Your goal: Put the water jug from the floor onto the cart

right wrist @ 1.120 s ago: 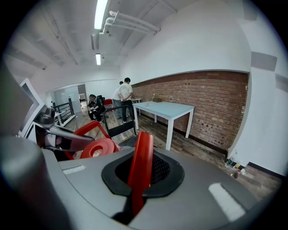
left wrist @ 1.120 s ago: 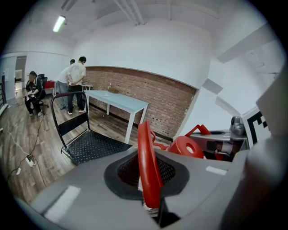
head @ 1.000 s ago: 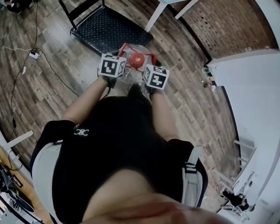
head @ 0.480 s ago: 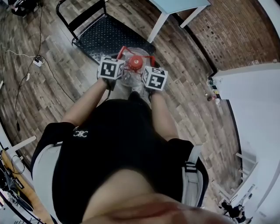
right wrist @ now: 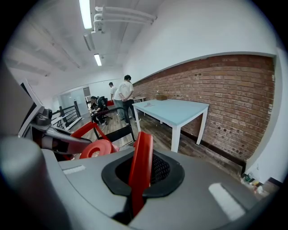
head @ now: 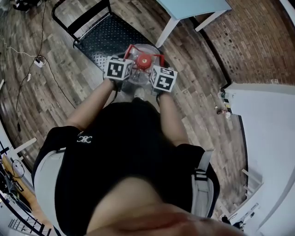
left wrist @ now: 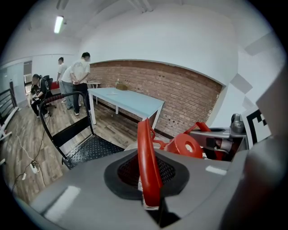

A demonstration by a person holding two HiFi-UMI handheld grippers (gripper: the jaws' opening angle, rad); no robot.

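The clear water jug (head: 136, 76) with a red cap (head: 144, 59) hangs off the floor, carried between both grippers at the near edge of the black cart (head: 107, 36). My left gripper (head: 128, 61) is shut on the jug's left red handle (left wrist: 148, 165). On the other side, my right gripper (head: 155, 63) is shut on the right red handle (right wrist: 140, 167). Each gripper view shows the red cap (left wrist: 186, 146) (right wrist: 96, 148) beside the held handle. The jug's lower body is hidden behind the marker cubes and the person's torso.
The cart has a black push bar (head: 78, 17) at its far left end. A light blue table (head: 192, 6) stands just beyond it, before a brick wall (head: 249, 32). A power strip (head: 39, 61) and cables lie on the wood floor at left. Several people (left wrist: 75, 75) stand far off.
Both grippers have carried the jug forward together. It now hangs at the cart's near edge instead of over bare floor short of it. Both grips are unchanged.
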